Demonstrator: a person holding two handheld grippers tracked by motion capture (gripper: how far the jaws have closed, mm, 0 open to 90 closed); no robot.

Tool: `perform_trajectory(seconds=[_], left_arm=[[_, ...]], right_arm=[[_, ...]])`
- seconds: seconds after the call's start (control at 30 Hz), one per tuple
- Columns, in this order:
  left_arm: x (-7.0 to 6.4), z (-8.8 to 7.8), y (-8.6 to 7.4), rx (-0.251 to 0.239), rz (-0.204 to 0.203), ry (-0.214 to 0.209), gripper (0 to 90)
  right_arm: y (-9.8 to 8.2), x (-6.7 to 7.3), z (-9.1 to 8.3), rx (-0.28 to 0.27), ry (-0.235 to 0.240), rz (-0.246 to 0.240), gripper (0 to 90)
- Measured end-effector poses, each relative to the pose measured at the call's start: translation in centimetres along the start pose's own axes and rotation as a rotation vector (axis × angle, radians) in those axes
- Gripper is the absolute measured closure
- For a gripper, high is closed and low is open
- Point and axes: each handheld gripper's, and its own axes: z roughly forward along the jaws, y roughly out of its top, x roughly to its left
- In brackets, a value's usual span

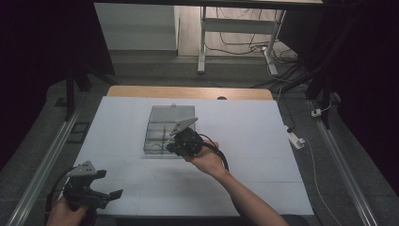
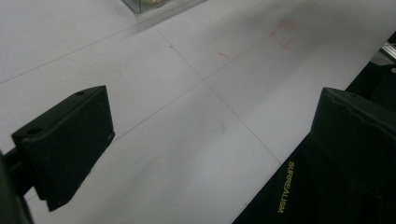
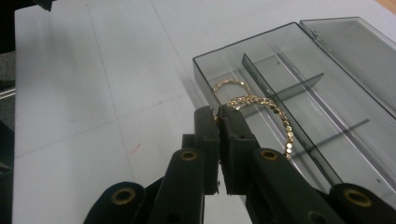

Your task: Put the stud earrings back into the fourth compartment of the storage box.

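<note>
Over the near compartment of the clear divided box (image 3: 299, 93), a gold beaded chain (image 3: 261, 105) is pinched by the closed right gripper (image 3: 219, 116), seemingly for lifting or lowering. At the table's near corner, the left gripper (image 1: 101, 188) is held wide apart, idle.

A box (image 1: 170, 130) sits mid-surface (image 1: 244, 155), its lid lying open behind it. A chain (image 3: 261, 105) hangs into its nearest compartment from the right tongs (image 3: 219, 114). The left tongs (image 1: 96, 188) are at the near-left corner.
</note>
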Motion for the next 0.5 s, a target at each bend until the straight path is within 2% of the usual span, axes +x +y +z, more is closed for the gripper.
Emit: perform_trajectory(seconds=[0.5], left_arm=[[0.1, 0.0, 0.0, -0.002, -0.004, -0.005, 0.0]], right_arm=[[2.3, -0.5, 4.6, -0.005, 0.009, -0.010, 87.3]])
